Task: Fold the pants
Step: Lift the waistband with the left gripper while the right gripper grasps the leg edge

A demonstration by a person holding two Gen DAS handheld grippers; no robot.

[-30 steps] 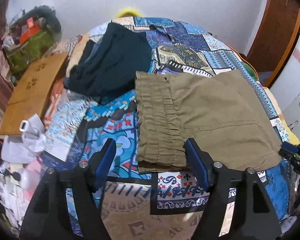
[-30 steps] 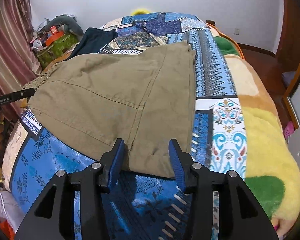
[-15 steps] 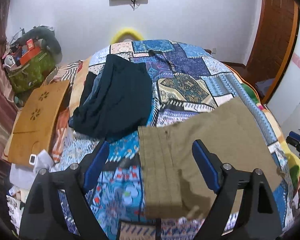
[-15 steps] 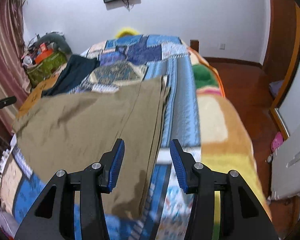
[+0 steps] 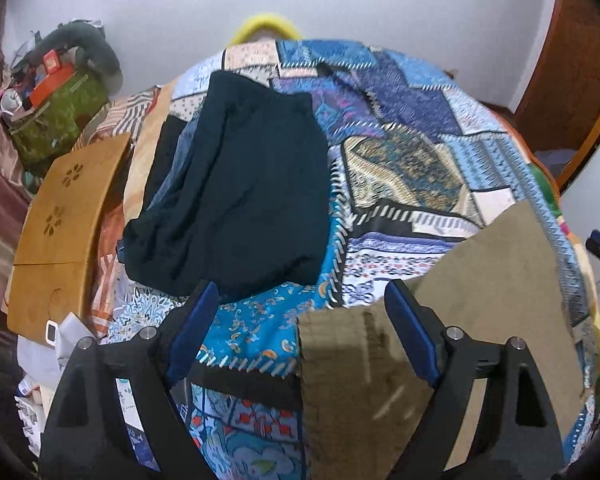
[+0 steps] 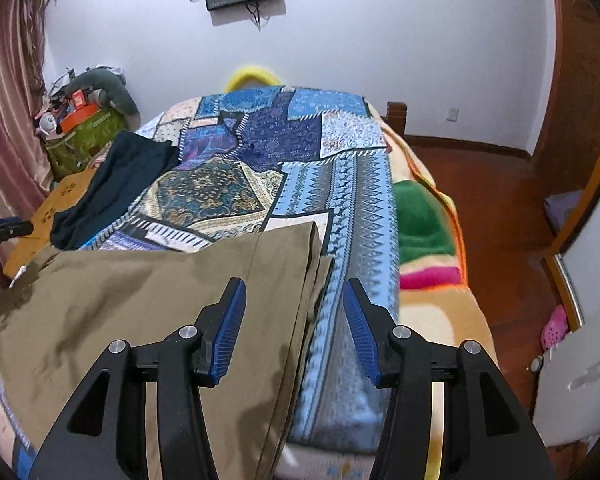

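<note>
2 hand-held grippers, left (image 5: 302,334) and right (image 6: 294,330), hover wide apart over olive pants (image 6: 140,312) on the bed (image 6: 352,200); no legible writing.

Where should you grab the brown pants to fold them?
Probably at the near corners of the olive pants: the left hand-held gripper at the gathered waistband, the right hand-held gripper at the stacked leg hems. Both come from the bed's near side, where the edges face the open jaws.
</note>
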